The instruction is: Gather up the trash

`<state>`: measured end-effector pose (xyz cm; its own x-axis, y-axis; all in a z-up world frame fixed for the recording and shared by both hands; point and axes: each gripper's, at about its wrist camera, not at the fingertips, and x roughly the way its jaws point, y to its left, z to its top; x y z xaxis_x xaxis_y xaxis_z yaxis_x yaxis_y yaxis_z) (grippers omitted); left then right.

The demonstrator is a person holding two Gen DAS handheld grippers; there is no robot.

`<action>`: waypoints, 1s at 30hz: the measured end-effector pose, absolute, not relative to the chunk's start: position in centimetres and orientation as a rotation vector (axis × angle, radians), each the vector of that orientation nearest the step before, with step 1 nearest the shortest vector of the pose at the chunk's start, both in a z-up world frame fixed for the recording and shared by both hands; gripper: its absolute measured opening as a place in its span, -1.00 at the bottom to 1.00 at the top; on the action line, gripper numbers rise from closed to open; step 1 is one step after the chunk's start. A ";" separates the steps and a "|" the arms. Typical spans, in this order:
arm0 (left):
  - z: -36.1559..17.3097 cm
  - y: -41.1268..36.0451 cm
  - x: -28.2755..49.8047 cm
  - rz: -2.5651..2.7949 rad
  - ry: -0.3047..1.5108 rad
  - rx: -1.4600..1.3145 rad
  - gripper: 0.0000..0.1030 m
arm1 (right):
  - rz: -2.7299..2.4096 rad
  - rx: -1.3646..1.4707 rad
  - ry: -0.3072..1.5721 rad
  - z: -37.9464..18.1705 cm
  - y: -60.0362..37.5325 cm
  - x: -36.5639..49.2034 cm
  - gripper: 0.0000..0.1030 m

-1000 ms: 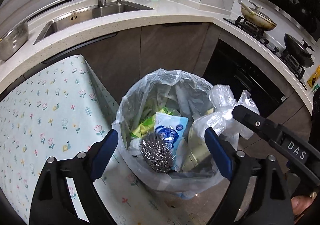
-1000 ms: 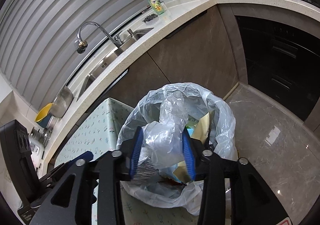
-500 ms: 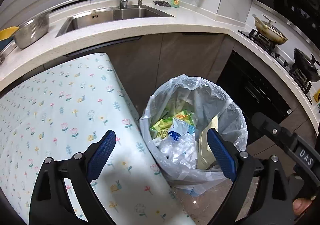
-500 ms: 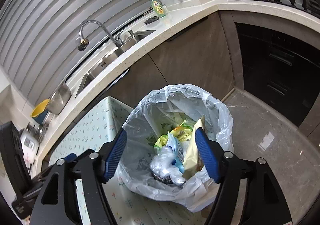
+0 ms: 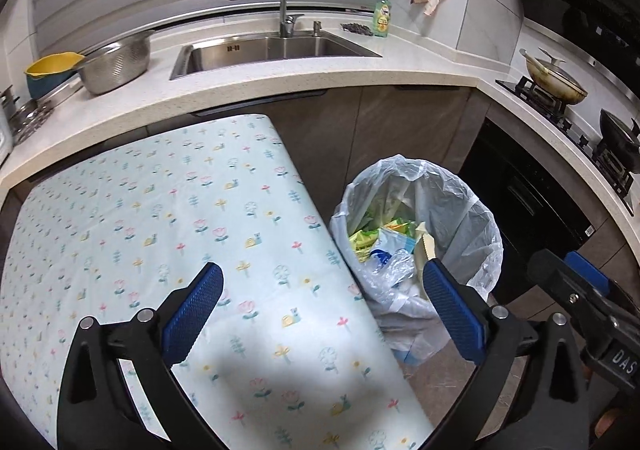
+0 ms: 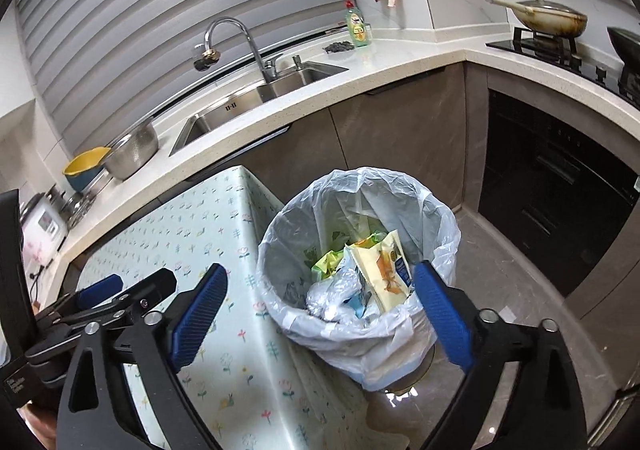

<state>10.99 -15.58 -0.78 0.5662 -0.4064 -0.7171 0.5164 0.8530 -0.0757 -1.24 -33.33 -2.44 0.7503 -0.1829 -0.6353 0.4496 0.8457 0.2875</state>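
L to R: floral-cloth counter (image 5: 168,218), bare where it shows. Left hand-held gripper (image 5: 322,310) above its edge, jaws spread wide, nothing held. Just beside the counter, on the floor, trash bin (image 6: 432,210) w/ clear liner; inside: crumpled plastic bag (image 6: 334,292), yellow wrapper (image 6: 384,270), green packet (image 5: 362,242). Right hand-held gripper (image 6: 320,314) over bin's near rim, also wide, empty.

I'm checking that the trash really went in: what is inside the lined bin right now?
Inside the lined bin lie a crumpled clear plastic bag, a pale yellow packet and green wrappers. Whatever lies beneath them is covered.
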 end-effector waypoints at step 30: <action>-2.1 -7.4 5.5 -0.398 0.828 0.173 0.86 | -0.287 0.189 0.679 -2.6 -23.3 -5.4 0.88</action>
<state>5.46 -7.45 -2.10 0.6079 -0.2760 -0.7445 0.4094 0.9124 -0.0040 -5.42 -23.34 -2.58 0.7413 -0.1986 -0.6412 0.3208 0.9439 0.0786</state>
